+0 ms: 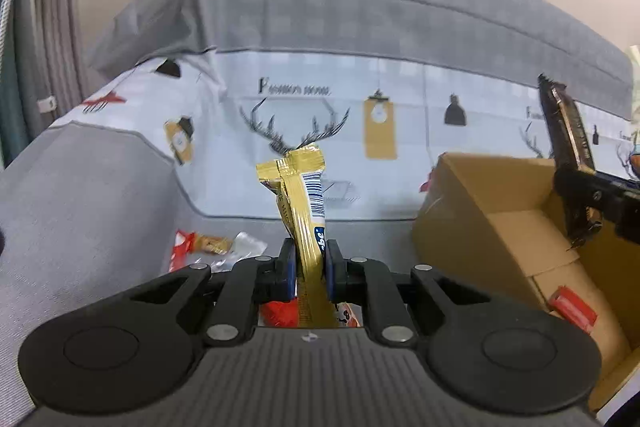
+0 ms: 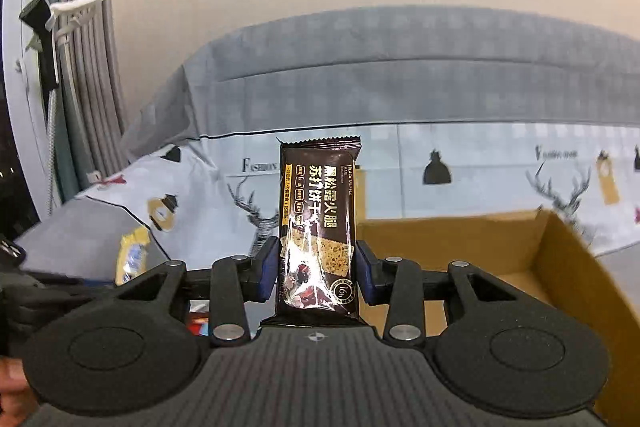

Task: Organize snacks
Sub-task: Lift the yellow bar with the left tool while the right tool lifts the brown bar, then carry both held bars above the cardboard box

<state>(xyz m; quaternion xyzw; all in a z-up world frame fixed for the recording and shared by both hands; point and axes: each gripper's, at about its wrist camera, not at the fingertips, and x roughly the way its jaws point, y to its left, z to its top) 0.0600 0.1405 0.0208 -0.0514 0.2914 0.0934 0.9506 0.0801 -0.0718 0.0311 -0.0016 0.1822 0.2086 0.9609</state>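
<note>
I have a snack in each pair of tongs, both lifted clear of the bed. My left tongs are nearly closed, pinching a gold snack stick edge-on; it stands up out of the jaws with its long axis along the fingers, leaning a little left at the top, a barcode panel facing me and the letters "be" on a blue patch just above the pads. My right tongs stand wider and grip a dark soda cracker packet by its two long edges, flat face toward the camera, long axis also running straight out from the fingers. On it I read "BLACK TRUFFLE HAM", a column of Chinese characters, and "16h" in a round mark at the lower corner. What the next move turns on, as I judge it, is the open cardboard box: from the right tongs it lies ahead and to the right, just beyond the packet, its mouth open upward; from the left tongs it sits well off to the right, with the right tongs already held over its near rim. So the right hand is nearer and I would guess its packet goes in first. More loose wrappers lie on the grey bed sheet ahead to the left. The printed bedding behind reads "Fashion home" beside a stag's head.
</note>
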